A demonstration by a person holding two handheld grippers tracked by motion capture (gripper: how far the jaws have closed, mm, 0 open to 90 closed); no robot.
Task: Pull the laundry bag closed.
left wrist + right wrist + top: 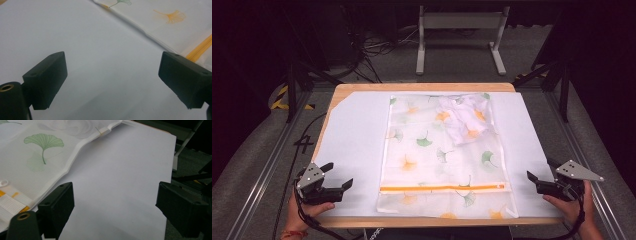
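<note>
High view: both tongs, left (341, 176) and right (539, 169), wide open and empty beside the mesh bag (437, 150).

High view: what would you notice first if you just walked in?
Most eyes would land on the mesh bag with green and orange leaf prints, lying flat in the middle of the white sheet. A crumpled cloth sits inside near its far end. An open claw waits at each near corner: left claw, right claw.

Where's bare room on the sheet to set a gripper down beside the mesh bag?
Two bare strips of the white sheet flank the mesh laundry bag: one beside the left gripper, one by the right gripper. The bag's far right corner is crowded by a bunched garment.
</note>
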